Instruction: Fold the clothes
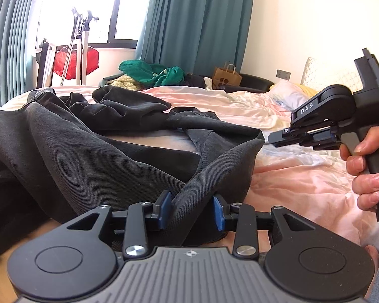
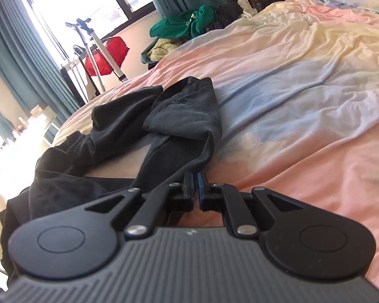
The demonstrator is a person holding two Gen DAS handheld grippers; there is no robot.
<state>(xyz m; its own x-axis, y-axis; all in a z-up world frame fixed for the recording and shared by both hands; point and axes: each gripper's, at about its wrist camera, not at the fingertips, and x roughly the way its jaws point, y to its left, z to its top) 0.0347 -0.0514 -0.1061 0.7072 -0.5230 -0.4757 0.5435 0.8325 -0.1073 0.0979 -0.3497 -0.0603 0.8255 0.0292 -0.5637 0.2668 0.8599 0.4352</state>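
My left gripper (image 1: pixel 192 208) stands with its blue pads apart, a fold of the dark grey corduroy garment (image 1: pixel 93 149) running between them at the bottom centre of the frame. My right gripper (image 2: pixel 195 188) has its pads nearly together; I cannot tell whether cloth is caught there. The garment lies crumpled across the left half of the pink and blue bedsheet (image 2: pixel 303 96).

place: home bedroom | centre and right: bed (image 2: pixel 303 80) with rumpled pink-and-blue bedding, pillow (image 1: pixel 288 93) upper right | top: window (image 1: pixel 93 5) flanked by teal curtains (image 1: pixel 197 22) | upper middle: heap of clothes (image 1: pixel 151 74), paper bag (image 1: pixel 226 75)
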